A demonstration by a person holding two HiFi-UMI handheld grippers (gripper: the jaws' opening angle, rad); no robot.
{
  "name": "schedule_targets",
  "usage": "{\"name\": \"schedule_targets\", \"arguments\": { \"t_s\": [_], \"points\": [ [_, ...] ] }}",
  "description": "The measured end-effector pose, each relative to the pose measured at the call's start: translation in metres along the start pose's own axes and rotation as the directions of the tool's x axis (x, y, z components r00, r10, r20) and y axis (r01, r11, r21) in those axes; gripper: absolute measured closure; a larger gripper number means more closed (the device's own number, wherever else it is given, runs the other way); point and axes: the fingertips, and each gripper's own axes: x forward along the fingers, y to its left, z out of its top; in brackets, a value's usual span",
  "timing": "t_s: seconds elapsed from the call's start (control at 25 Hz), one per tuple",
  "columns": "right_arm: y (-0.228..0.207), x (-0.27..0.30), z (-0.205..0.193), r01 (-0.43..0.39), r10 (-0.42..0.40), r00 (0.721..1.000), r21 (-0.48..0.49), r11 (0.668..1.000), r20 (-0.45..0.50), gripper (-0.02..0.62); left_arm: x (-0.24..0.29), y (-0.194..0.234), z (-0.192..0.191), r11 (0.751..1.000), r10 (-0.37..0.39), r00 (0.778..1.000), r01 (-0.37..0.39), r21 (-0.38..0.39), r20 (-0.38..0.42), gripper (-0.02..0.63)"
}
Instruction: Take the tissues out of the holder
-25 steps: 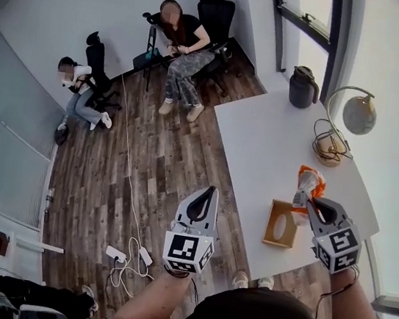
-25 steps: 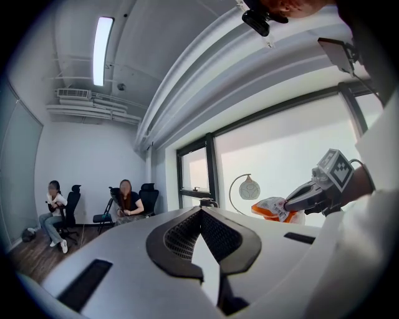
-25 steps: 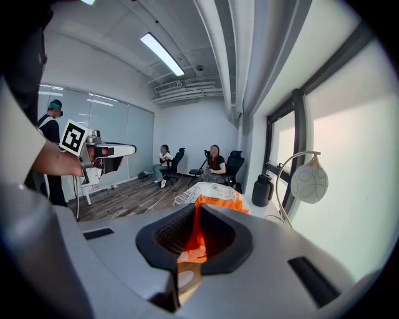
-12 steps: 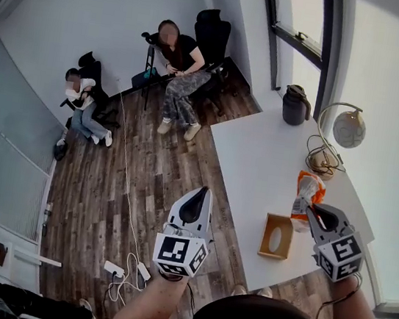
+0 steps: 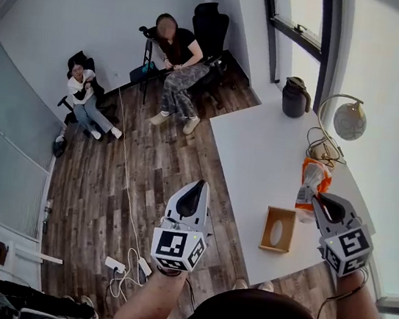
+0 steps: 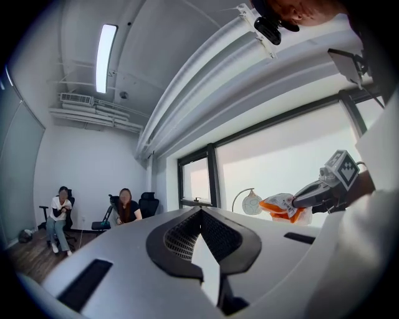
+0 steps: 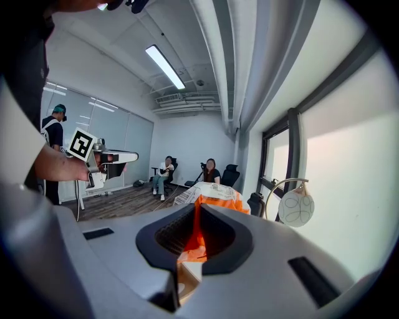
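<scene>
My right gripper [image 5: 317, 202] is shut on an orange and white tissue pack [image 5: 311, 181], held in the air to the right of the wooden holder [image 5: 278, 229]. The holder lies on the white table [image 5: 259, 156] near its front edge, oval slot facing up. In the right gripper view the pack [image 7: 212, 194] is pinched between the jaws, and a corner of the holder [image 7: 187, 274] shows below them. My left gripper [image 5: 195, 191] hangs over the wooden floor left of the table, shut with nothing in it. From the left gripper view the pack [image 6: 280, 205] shows at the far right.
A black jug [image 5: 296, 97] and a globe lamp [image 5: 348, 119] with a coiled cord stand at the table's far end. Two people sit on chairs [image 5: 175, 47] [image 5: 83, 89] across the room. A power strip and cable [image 5: 128, 263] lie on the floor.
The head view has shifted a little. Both grippers stay in much the same places, the right one still holding the pack beside the holder.
</scene>
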Motion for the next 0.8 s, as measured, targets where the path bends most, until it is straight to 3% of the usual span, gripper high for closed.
{"name": "schedule_targets", "arguments": {
  "t_s": [0.8],
  "points": [
    [-0.006,-0.002,0.009,0.020,-0.021,0.999,0.013,1.000,0.028,0.571,0.005,0.008,-0.009,1.000,-0.014,0.999,0.014,0.011,-0.034,0.601]
  ]
}}
